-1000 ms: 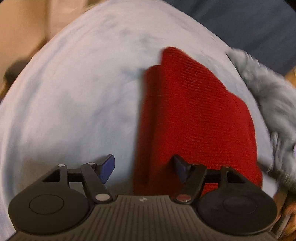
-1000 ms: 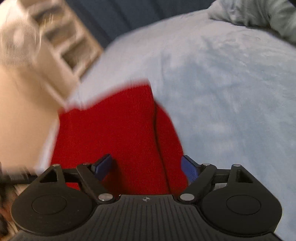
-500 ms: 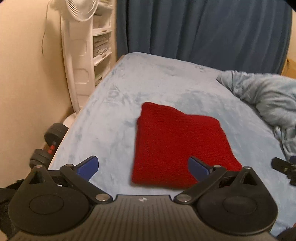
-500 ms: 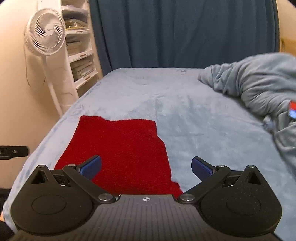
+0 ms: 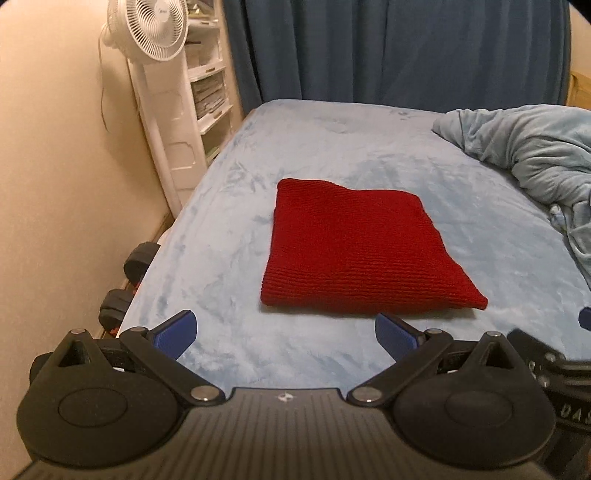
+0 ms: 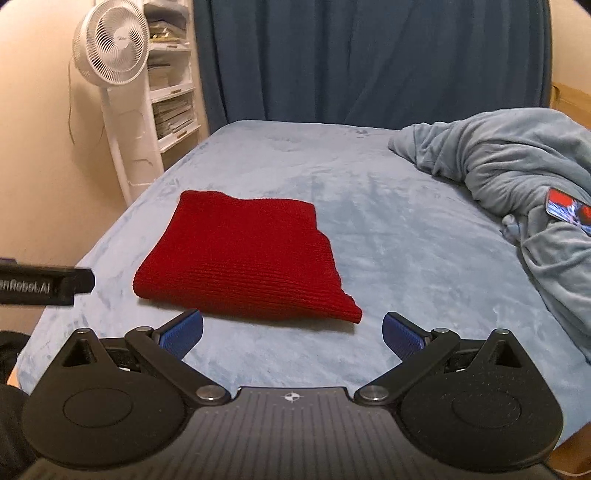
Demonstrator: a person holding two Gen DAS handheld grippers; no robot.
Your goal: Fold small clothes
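A red knitted garment point(image 5: 360, 251) point(image 6: 243, 258) lies folded into a flat rectangle on the pale blue bed point(image 5: 229, 258) point(image 6: 388, 229). My left gripper point(image 5: 286, 334) hangs above the bed's near edge, short of the garment, with its blue pads wide apart and nothing between them. My right gripper point(image 6: 291, 330) is likewise back from the garment's near edge, open and empty. Part of the right gripper's body point(image 5: 546, 365) shows at the right in the left wrist view, and the left gripper's body point(image 6: 44, 282) shows at the left in the right wrist view.
A rumpled blue blanket point(image 5: 528, 147) point(image 6: 517, 177) is heaped on the right of the bed, with a lit phone point(image 6: 569, 208) on it. A white fan point(image 5: 151, 29) point(image 6: 107, 55) and shelves point(image 6: 171, 81) stand at the left wall. Dumbbells point(image 5: 125, 280) lie on the floor. Dark curtains point(image 5: 388, 48) hang behind.
Both grippers have pulled back and up from close over the red garment and opened wider. The garment now lies folded and free in front of them.
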